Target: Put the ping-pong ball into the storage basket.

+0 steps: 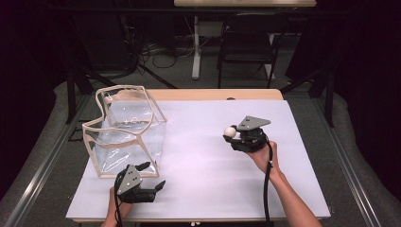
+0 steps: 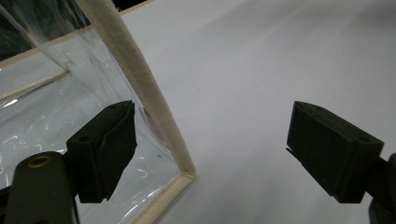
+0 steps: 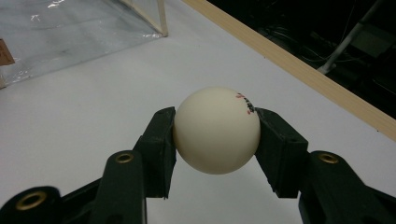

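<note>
Clamped in the right gripper [image 3: 215,133], a white ping-pong ball [image 3: 215,130] (red print on top) hangs above the table [image 1: 213,189]. Left gripper [image 2: 210,149] gapes beside the clear bag [image 1: 127,132], one jaw against its cream-edged corner.

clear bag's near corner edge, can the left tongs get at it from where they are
Probably yes. The left tongs stand open right beside the clear bag, and its cream-trimmed corner edge already runs up between the two jaws with nothing in the way.

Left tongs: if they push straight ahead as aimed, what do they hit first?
Likely the clear bag: the left tongs stand open astride its cream-trimmed corner edge, which lies just ahead between the jaws. Beyond it, only bare white table; depth is hard to judge.
</note>
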A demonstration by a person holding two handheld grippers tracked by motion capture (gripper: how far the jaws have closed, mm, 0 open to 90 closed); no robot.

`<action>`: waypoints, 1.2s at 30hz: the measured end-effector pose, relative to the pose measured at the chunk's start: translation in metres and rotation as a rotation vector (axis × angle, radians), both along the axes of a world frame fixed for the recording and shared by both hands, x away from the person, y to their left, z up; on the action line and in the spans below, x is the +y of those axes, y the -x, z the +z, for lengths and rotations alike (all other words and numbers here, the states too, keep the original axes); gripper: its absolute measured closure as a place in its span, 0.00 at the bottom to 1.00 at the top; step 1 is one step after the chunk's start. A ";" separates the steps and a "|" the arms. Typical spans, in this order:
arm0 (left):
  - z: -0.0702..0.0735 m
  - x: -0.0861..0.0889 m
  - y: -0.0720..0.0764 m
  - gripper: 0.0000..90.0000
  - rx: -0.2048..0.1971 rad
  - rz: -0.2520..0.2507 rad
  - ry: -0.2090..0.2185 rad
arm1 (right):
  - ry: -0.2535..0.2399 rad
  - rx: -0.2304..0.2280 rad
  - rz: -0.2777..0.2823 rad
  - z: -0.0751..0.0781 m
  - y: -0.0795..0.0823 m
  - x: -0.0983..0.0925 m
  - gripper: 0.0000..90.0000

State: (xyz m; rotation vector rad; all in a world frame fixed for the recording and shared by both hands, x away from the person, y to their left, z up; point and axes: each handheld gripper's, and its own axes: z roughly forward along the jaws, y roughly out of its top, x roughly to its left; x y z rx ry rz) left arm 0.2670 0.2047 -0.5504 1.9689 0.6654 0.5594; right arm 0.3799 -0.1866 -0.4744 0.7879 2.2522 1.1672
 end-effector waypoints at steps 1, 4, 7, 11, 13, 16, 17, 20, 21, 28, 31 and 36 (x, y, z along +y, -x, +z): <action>0.000 0.000 0.000 0.18 0.001 0.001 0.000 | 0.001 0.000 0.000 0.001 0.000 0.001 0.56; 0.000 0.000 0.000 0.18 -0.001 0.000 -0.001 | 0.001 -0.004 0.001 0.004 -0.003 0.002 0.56; 0.000 0.000 0.000 0.18 -0.001 0.003 -0.002 | -0.001 -0.005 0.006 0.005 -0.004 0.004 0.56; 0.000 0.000 0.000 0.18 0.000 0.002 -0.001 | 0.002 -0.008 0.012 0.006 -0.005 0.007 0.56; 0.000 0.000 0.000 0.18 0.000 0.002 -0.002 | 0.004 -0.003 0.014 0.006 -0.006 0.009 0.56; 0.000 0.001 0.000 0.18 0.000 0.002 -0.001 | 0.011 -0.007 0.020 0.007 -0.008 0.011 0.56; 0.000 0.000 0.000 0.18 0.000 0.002 -0.001 | 0.012 -0.008 0.023 0.007 -0.008 0.012 0.56; 0.000 0.000 0.000 0.18 0.000 0.002 -0.001 | 0.014 -0.009 0.028 0.009 -0.009 0.014 0.56; 0.000 0.000 0.000 0.18 0.000 0.002 -0.001 | 0.013 -0.009 0.027 0.009 -0.009 0.015 0.56; 0.000 0.001 0.000 0.18 0.002 0.001 -0.002 | 0.019 -0.010 0.040 0.011 -0.013 0.019 0.56; 0.000 0.001 0.000 0.18 0.002 0.001 -0.001 | 0.020 -0.013 0.042 0.011 -0.014 0.021 0.56; 0.000 0.000 0.000 0.18 0.002 0.001 -0.003 | 0.021 -0.011 0.044 0.012 -0.016 0.024 0.56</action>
